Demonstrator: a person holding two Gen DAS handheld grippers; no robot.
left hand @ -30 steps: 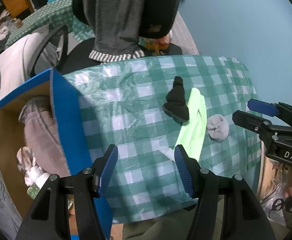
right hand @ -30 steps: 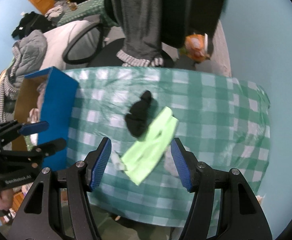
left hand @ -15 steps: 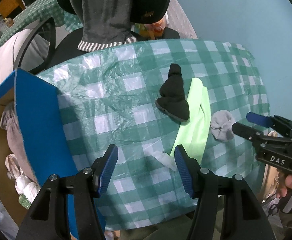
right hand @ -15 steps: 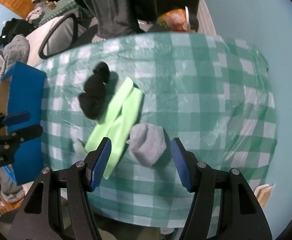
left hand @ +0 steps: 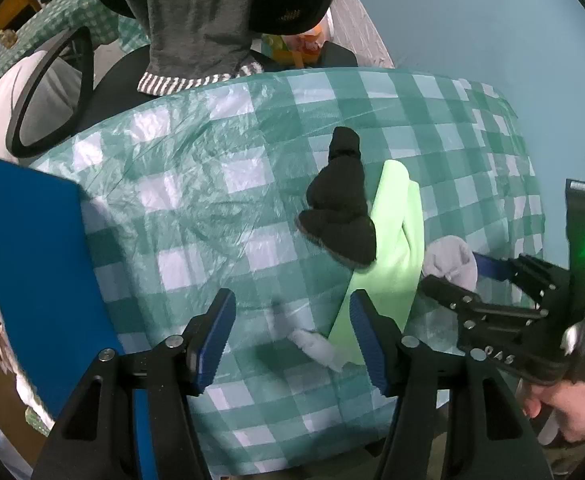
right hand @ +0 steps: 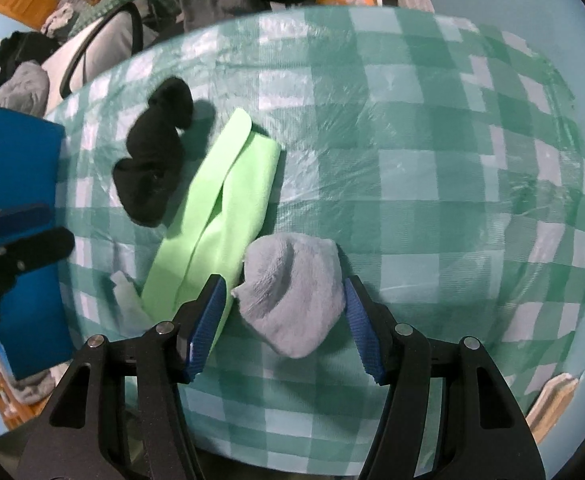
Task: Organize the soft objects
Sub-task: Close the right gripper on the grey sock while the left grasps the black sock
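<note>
A grey sock lies bunched on the green checked tablecloth, between the open jaws of my right gripper; the pads are close on either side, not pressing it. It also shows in the left wrist view. Beside it lie a folded lime-green cloth, a black sock and a small white scrap. My left gripper is open and empty above the white scrap and the lime cloth's near end. The black sock lies beyond it.
A blue-sided cardboard box holding clothes stands off the table's left edge, also in the right wrist view. An office chair with a grey garment stands behind the table. A light blue wall is to the right.
My right gripper has moved forward and down until the grey sock sits between its open jaws. My left gripper has drifted slightly closer to the table; the cloths have not moved.
</note>
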